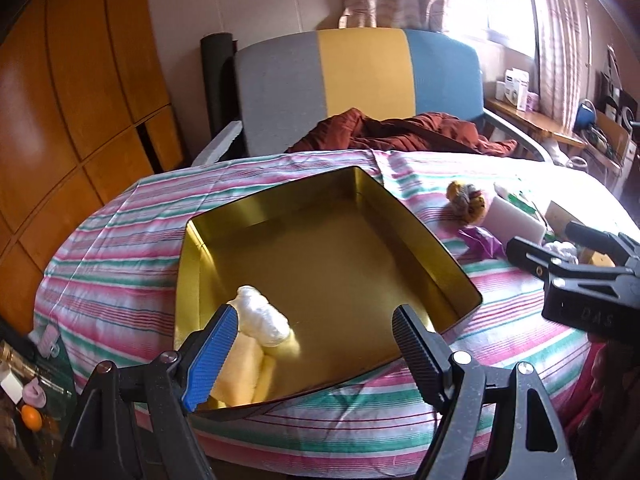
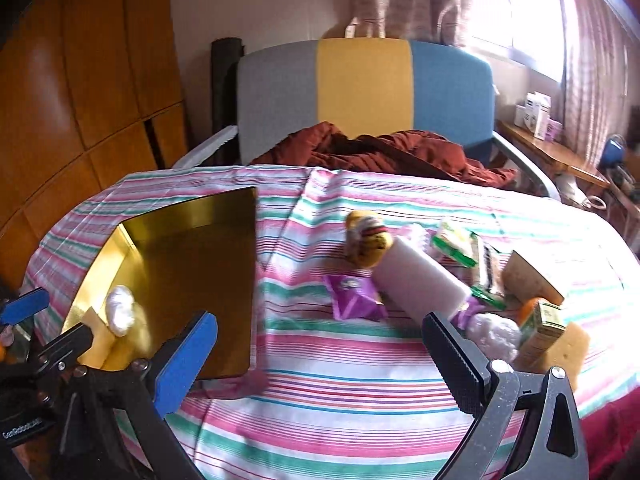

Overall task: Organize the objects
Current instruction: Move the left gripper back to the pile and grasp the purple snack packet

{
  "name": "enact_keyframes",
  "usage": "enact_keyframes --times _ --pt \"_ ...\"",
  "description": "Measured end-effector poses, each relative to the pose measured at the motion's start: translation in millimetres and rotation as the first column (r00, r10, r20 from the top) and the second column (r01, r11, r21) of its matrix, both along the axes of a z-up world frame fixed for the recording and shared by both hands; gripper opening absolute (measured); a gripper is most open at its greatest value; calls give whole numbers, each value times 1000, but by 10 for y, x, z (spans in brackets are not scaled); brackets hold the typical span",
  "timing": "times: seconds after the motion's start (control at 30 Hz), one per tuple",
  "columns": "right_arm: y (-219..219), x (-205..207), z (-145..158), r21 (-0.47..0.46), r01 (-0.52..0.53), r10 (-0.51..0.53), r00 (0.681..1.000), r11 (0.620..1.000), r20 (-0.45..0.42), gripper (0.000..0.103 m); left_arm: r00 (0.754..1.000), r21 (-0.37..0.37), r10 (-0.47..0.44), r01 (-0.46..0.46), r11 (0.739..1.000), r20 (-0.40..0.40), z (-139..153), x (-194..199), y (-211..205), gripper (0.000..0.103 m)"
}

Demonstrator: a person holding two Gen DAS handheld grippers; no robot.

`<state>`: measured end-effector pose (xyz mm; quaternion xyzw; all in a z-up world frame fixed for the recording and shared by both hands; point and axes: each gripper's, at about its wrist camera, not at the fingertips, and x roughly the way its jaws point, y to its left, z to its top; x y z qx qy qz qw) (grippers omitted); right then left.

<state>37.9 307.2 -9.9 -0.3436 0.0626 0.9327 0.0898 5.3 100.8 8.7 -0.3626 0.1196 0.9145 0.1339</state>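
Observation:
A gold tin box point(image 1: 424, 240) point(image 2: 240, 240) lies open on the striped cloth. Inside its near corner rest a white wad point(image 1: 262, 316) point(image 2: 120, 310) and a yellow sponge point(image 1: 240, 372) point(image 2: 96, 332). My left gripper point(image 1: 316, 344) hangs open over the tin's near edge, its fingers empty. My right gripper point(image 2: 320, 344) is open above bare cloth, right of the tin. Its black body point(image 1: 580, 276) shows at the right in the left wrist view. A purple packet point(image 2: 354, 296), white roll point(image 2: 416, 280), yellow striped toy point(image 2: 366, 242), green carton point(image 2: 454, 244) and clear wrapped wad point(image 2: 494, 334) lie ahead and to the right.
A small juice box point(image 2: 544, 328), a yellow sponge point(image 2: 568, 350) and a brown block point(image 2: 528, 278) crowd the table's right edge. A chair point(image 1: 360, 84) with a rust-red garment point(image 1: 400, 130) stands behind the table. A wooden wardrobe point(image 1: 60, 120) fills the left.

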Motion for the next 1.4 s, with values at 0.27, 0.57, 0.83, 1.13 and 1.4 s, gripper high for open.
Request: enact_keyframes --times 0.27,0.57,0.83,1.13,1.4 --pt "387 96 -6 -13 96 -96 995 995 6 103 999 -30 -53 53 998 -12 11 37 199 81" --pt "1054 231 80 -2 243 -243 970 970 -4 103 993 -32 -113 113 993 15 -47 19 427 81" --pt "1851 386 179 -12 403 -403 915 915 -16 103 974 39 -204 201 979 95 -93 -50 694 81" --pt "2357 520 24 -198 480 -492 871 854 -9 103 931 82 -304 293 953 204 -170 -206 1172 81" --pt "2321 480 -8 -225 443 -454 891 868 3 103 884 -18 -419 432 902 207 -257 -464 1764 81"
